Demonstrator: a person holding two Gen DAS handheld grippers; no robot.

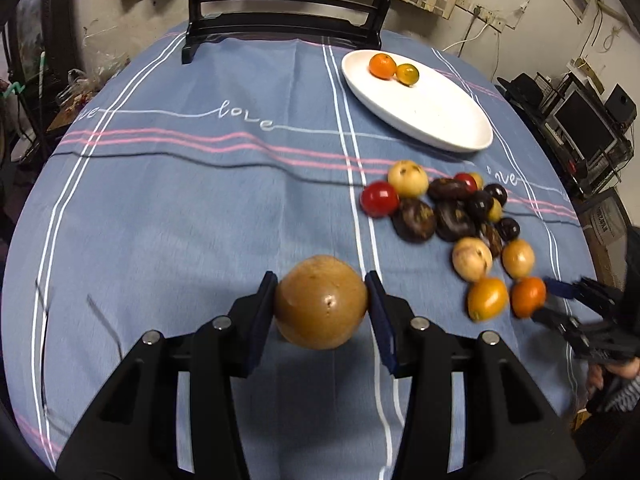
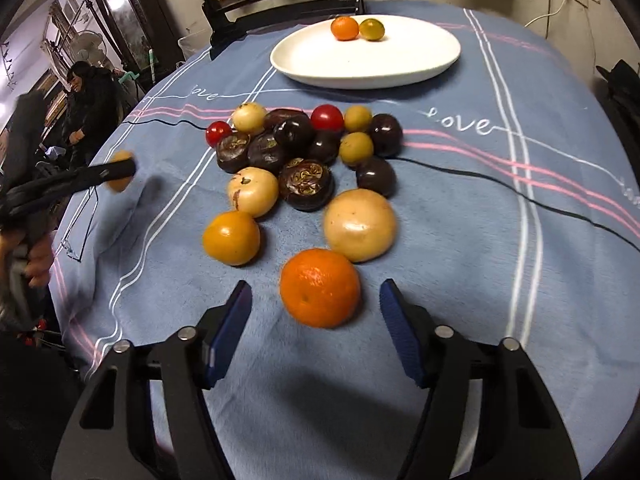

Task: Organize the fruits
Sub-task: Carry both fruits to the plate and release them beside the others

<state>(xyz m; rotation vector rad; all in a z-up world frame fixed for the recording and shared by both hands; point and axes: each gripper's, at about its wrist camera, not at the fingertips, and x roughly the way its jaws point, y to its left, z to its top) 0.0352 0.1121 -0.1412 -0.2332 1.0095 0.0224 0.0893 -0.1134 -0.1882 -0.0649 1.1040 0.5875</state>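
Left wrist view: left gripper (image 1: 321,300) clamps a round tan-brown fruit (image 1: 321,302), both blue pads pressed to its sides, fruit lifted clear of the blue tablecloth (image 1: 180,208). Cloth bare to the left and ahead as far as the dark chair (image 1: 284,4) at the far edge. White oval plate (image 1: 440,120) far right, carrying a small orange (image 1: 382,65) touching a yellow-green fruit (image 1: 407,74). Fruit pile (image 1: 452,216) sits between plate and near edge. Right gripper (image 1: 540,302) enters from the right rim, blurred, at an orange fruit.

Right wrist view: right gripper (image 2: 316,304) fingers stand moderately apart around a mandarin (image 2: 320,287) resting on the cloth; gaps on both sides, pads not touching. Pale round fruit (image 2: 360,225) just behind it, yellow-orange fruit (image 2: 231,237) left. Dark purple and red fruits crowd the way to the plate (image 2: 400,64). Open cloth right. A person (image 2: 90,100) stands beyond the table's left edge.
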